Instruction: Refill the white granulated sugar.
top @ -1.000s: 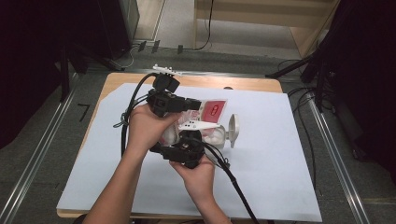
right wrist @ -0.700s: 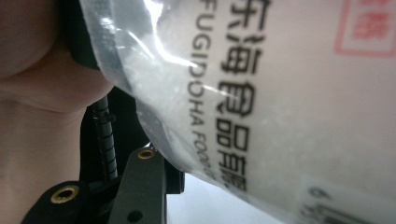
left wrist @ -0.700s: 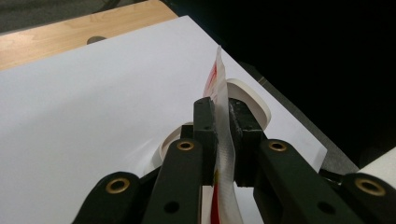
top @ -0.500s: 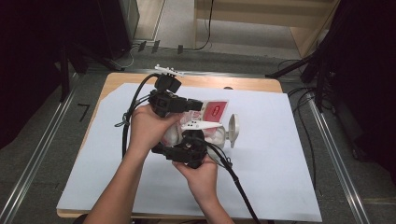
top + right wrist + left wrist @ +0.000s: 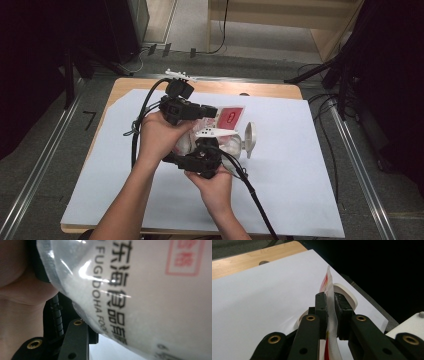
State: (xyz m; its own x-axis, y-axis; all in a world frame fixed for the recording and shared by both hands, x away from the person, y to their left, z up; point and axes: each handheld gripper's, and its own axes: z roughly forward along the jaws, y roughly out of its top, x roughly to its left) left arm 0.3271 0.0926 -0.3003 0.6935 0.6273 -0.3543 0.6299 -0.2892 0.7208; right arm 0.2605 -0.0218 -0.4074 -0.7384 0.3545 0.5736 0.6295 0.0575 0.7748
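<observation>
A clear plastic bag of white powder (image 5: 231, 117) with a red label and printed text is held above the white sheet between both hands. My left gripper (image 5: 212, 111) is shut on the bag's thin top edge (image 5: 326, 282), seen edge-on between the jaws of that gripper (image 5: 330, 302). A white bowl (image 5: 248, 140) lies tipped on its side just right of the bag, and its rim (image 5: 347, 291) shows behind the jaws. My right gripper (image 5: 205, 146) points up at the bag's lower part. The bag (image 5: 150, 290) presses close to that camera and hides the jaw tips.
A large white sheet (image 5: 300, 175) covers most of the wooden table (image 5: 270, 90). Black cables (image 5: 255, 200) trail from both grippers toward the near edge. Metal rails and dark floor surround the table.
</observation>
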